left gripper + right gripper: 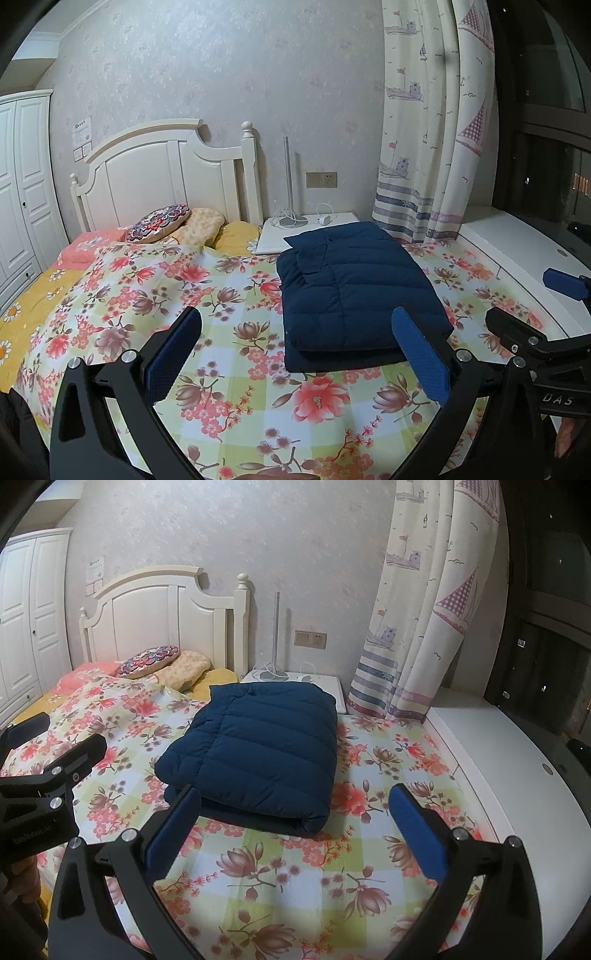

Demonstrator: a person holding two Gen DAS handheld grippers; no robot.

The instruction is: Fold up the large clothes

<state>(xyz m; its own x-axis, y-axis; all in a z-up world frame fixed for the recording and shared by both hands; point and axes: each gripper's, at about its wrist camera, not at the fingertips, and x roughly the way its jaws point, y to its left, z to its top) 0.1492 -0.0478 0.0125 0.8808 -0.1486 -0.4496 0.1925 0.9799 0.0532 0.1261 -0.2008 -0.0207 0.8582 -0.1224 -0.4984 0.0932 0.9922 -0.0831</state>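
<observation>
Already folded into a thick rectangular bundle, the navy puffer jacket lies on the floral bedspread, toward the right half of the bed and short of the pillows. Its quilted top layer faces up, with lower layers showing as stacked edges along the near side. Neither tong touches it. The left gripper hangs above the bedspread just near of the jacket's near-left corner, its blue-padded fingers spread wide and holding nothing. The right gripper hovers over the jacket's near edge, likewise released, with one pad in front of the bundle's near-left corner and the other over bare bedspread to the right. Each gripper shows at the edge of the other's view. Beyond the jacket, at the far end, a round embroidered cushion rests against yellow pillows under a white headboard. A white nightstand with a slim lamp stands to the far right, beside a sailboat-patterned curtain, and a white wardrobe stands far left.
</observation>
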